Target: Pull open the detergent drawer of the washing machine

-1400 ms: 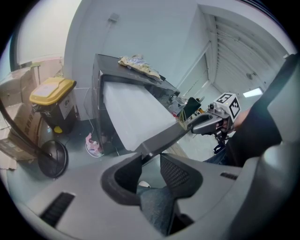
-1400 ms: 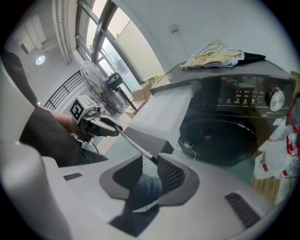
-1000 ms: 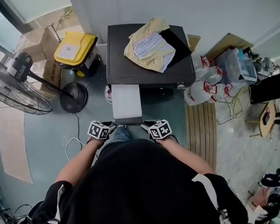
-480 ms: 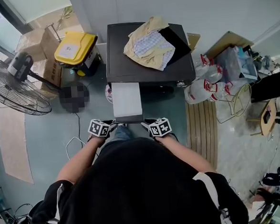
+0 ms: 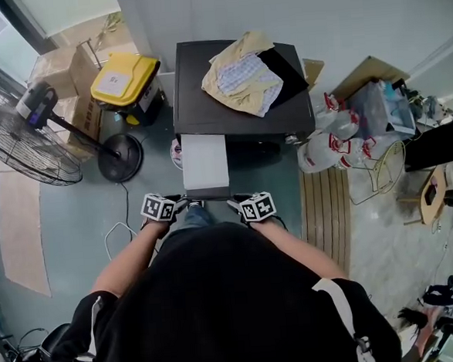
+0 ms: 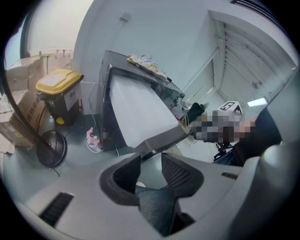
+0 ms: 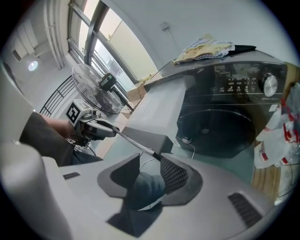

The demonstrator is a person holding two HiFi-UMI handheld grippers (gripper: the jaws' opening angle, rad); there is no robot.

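The washing machine (image 5: 206,116) has a dark top with a pile of clothes (image 5: 242,75) on it. Its white detergent drawer (image 5: 204,162) stands pulled far out toward me, ending in a grey front panel (image 5: 207,194). My left gripper (image 5: 180,203) is at the panel's left end and my right gripper (image 5: 233,202) at its right end. In the left gripper view the jaws (image 6: 151,161) are opening, with the panel's corner (image 6: 161,139) just beyond the tips and no pad pressing on it. In the right gripper view the jaws (image 7: 149,165) are opening too, just short of the panel (image 7: 150,139).
A standing fan (image 5: 23,144) and a yellow-lidded bin (image 5: 123,79) are left of the machine, with cardboard boxes (image 5: 60,68) behind. Plastic bags (image 5: 328,142) and a slatted wooden mat (image 5: 325,208) lie to its right. A cable (image 5: 121,226) runs on the floor near my left arm.
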